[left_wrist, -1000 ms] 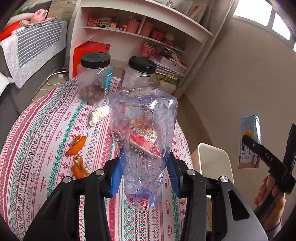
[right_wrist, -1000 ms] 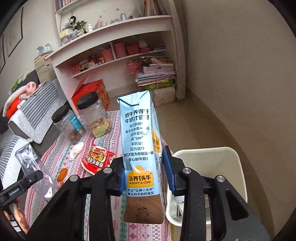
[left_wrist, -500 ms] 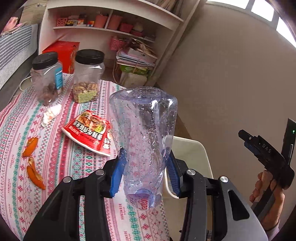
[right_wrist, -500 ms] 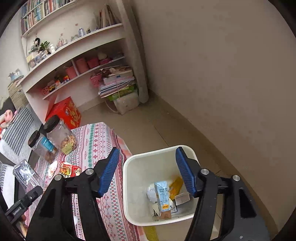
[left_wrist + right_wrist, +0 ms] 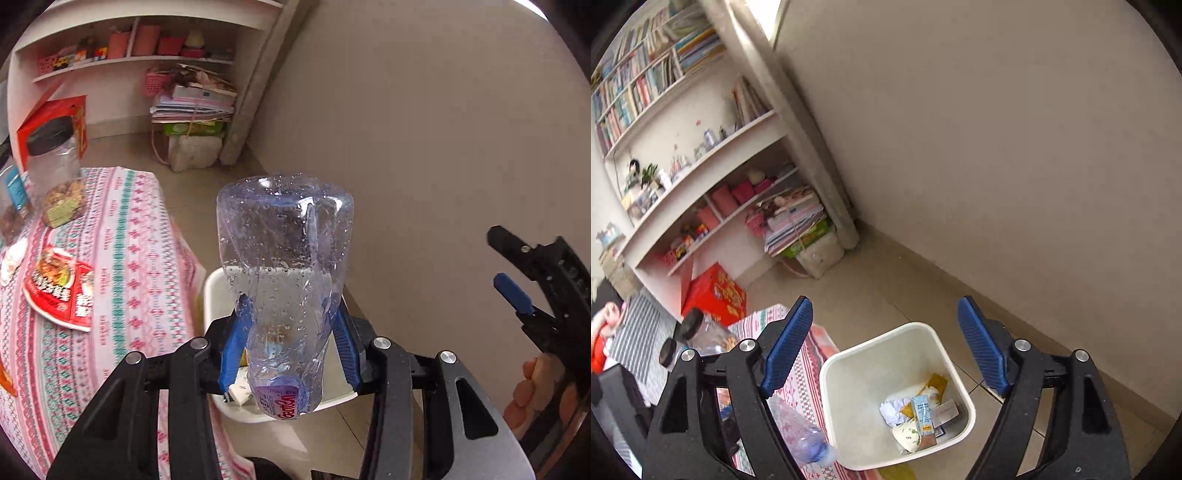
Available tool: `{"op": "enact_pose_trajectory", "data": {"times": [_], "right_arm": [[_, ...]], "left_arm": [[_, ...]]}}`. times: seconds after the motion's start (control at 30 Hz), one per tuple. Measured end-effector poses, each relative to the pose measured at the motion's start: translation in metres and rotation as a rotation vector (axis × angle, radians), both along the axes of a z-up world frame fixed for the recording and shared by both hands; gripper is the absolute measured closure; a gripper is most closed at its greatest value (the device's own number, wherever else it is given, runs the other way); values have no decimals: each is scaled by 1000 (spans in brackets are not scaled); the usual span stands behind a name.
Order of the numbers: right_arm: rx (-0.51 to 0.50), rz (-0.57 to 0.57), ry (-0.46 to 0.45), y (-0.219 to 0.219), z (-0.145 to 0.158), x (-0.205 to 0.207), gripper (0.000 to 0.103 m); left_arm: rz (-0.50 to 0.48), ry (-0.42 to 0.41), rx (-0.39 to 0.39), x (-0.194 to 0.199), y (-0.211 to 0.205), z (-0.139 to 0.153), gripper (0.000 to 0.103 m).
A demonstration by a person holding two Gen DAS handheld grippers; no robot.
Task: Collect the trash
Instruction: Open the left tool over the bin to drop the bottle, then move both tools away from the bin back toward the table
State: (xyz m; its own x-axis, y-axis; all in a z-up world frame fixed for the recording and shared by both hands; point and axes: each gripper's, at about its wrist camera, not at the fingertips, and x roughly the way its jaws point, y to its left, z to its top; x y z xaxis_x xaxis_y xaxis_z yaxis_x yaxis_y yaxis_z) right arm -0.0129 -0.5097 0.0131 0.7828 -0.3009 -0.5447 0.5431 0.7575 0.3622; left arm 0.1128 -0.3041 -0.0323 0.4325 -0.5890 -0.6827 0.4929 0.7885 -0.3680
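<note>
My left gripper (image 5: 291, 339) is shut on a crumpled clear plastic bottle (image 5: 284, 266), cap end toward the camera, held over the near edge of the white trash bin (image 5: 212, 291). The bottle also shows in the right wrist view (image 5: 801, 432), beside the bin's left rim. My right gripper (image 5: 884, 347) is open and empty above the bin (image 5: 849, 362). A blue milk carton (image 5: 923, 417) lies inside with paper scraps. The right gripper also shows in the left wrist view (image 5: 513, 280), at the right.
A table with a patterned cloth (image 5: 122, 280) stands left of the bin, with a red snack packet (image 5: 59, 291) and nut jars (image 5: 55, 173) on it. Shelves (image 5: 701, 184) and a red box (image 5: 716, 295) stand behind. A beige wall (image 5: 997, 147) runs along the right.
My right gripper opened and the milk carton dropped into the bin; the gripper then rose. My left gripper carried the bottle from over the table to over the bin.
</note>
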Motion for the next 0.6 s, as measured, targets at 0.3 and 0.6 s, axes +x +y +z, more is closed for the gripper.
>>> {"op": "enact_pose_trajectory", "data": {"times": [0.3, 0.6], "right_arm": [[-51, -99, 3, -12, 4, -17, 14], [-227, -125, 55, 19, 11, -7, 7]], "left_arm": [[12, 11, 45, 0, -24, -10, 38], [131, -111, 134, -11, -1, 4, 21]]}}
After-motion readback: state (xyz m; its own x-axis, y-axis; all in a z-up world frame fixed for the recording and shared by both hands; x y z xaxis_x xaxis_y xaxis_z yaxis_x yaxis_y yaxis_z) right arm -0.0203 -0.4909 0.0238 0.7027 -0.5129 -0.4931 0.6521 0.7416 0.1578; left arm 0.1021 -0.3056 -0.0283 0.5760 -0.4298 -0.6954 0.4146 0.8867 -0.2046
